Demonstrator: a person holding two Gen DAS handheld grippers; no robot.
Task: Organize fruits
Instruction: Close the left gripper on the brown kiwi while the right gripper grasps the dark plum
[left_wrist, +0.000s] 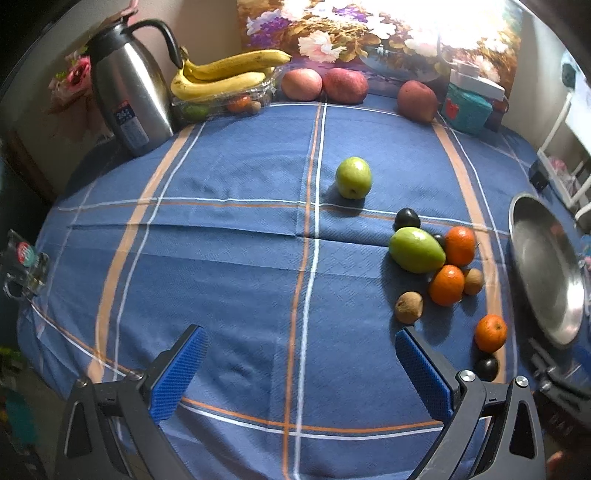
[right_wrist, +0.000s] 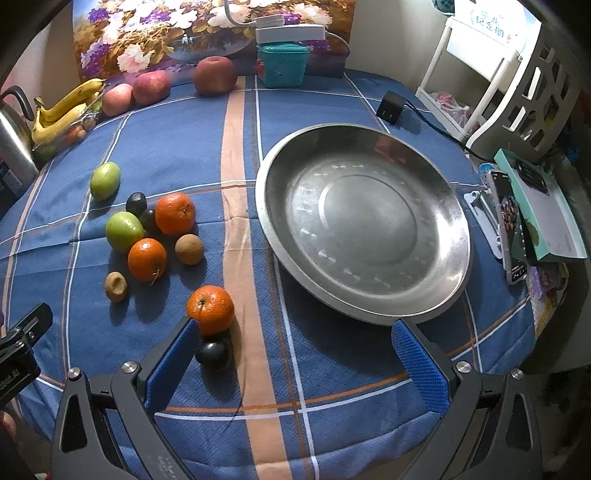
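Loose fruit lies on the blue checked tablecloth (left_wrist: 229, 258): a green apple (left_wrist: 353, 177) alone, then a cluster with a green mango (left_wrist: 416, 249), oranges (left_wrist: 446, 285), brown kiwis (left_wrist: 409, 307) and dark plums (left_wrist: 407, 219). In the right wrist view the nearest orange (right_wrist: 210, 309) and a dark plum (right_wrist: 213, 355) lie just beside the left finger (right_wrist: 173, 365). An empty steel bowl (right_wrist: 364, 221) sits ahead, also in the left wrist view (left_wrist: 546, 266). My left gripper (left_wrist: 299, 373) and right gripper (right_wrist: 295, 365) are both open and empty above the cloth.
Bananas (left_wrist: 225, 75) on a clear box, three red apples (left_wrist: 345, 85), a steel thermos (left_wrist: 127, 96) and a teal box (left_wrist: 467, 109) line the back. A phone (right_wrist: 511, 225), a booklet (right_wrist: 543, 210), a black charger (right_wrist: 390, 107) and a white rack (right_wrist: 517, 92) are at right.
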